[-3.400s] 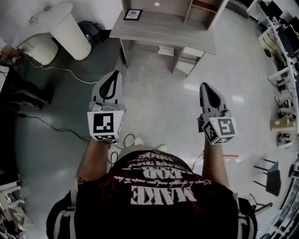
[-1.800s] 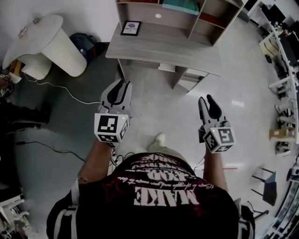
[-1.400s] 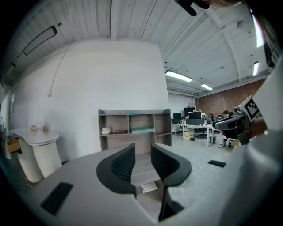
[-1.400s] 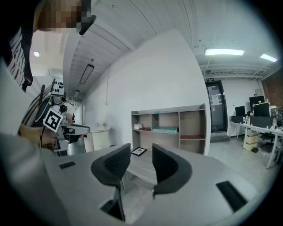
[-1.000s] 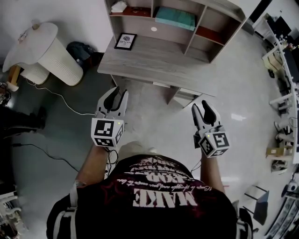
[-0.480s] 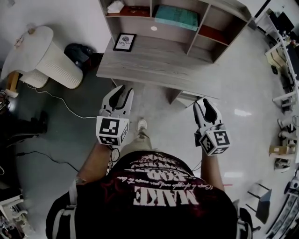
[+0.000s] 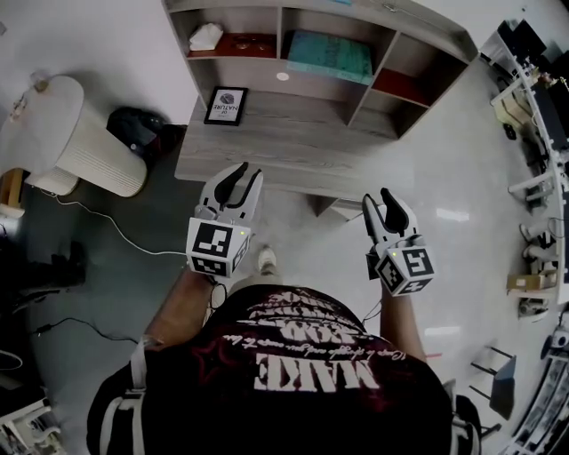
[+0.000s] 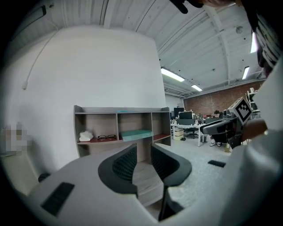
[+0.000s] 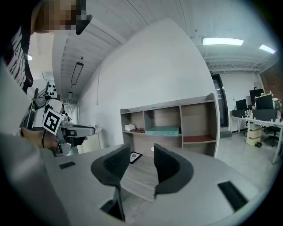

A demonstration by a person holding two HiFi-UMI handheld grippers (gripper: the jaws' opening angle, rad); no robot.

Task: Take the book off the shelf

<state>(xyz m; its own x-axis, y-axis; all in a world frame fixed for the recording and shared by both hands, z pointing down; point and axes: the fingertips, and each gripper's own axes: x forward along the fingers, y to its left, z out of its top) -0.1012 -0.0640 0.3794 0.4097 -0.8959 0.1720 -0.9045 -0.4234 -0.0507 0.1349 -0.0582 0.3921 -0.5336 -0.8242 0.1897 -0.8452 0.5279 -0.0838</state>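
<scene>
A flat teal book (image 7: 329, 55) lies in the middle compartment of the wooden shelf (image 7: 384, 19), which stands on a grey desk (image 7: 267, 147). My left gripper (image 7: 242, 174) hangs open at the desk's front edge, nothing between its jaws. My right gripper (image 7: 382, 201) is open too, just short of the desk's right front corner. Both are well short of the book. In the left gripper view the book (image 8: 137, 132) shows beyond the open left gripper (image 8: 142, 152). The right gripper view has the book (image 9: 162, 130) above the open right gripper (image 9: 141, 154).
A framed picture (image 7: 225, 105) stands on the desk's left part. The left compartment holds a white lump (image 7: 206, 37) and glasses (image 7: 252, 40); the right one has a red floor (image 7: 396, 87). A white ribbed bin (image 7: 84, 138), a black bag (image 7: 133, 124) and a floor cable lie left.
The person has walked up to the desk: the shelf and book have come further into view, and both grippers now sit at the desk's front edge. Jaws unchanged.
</scene>
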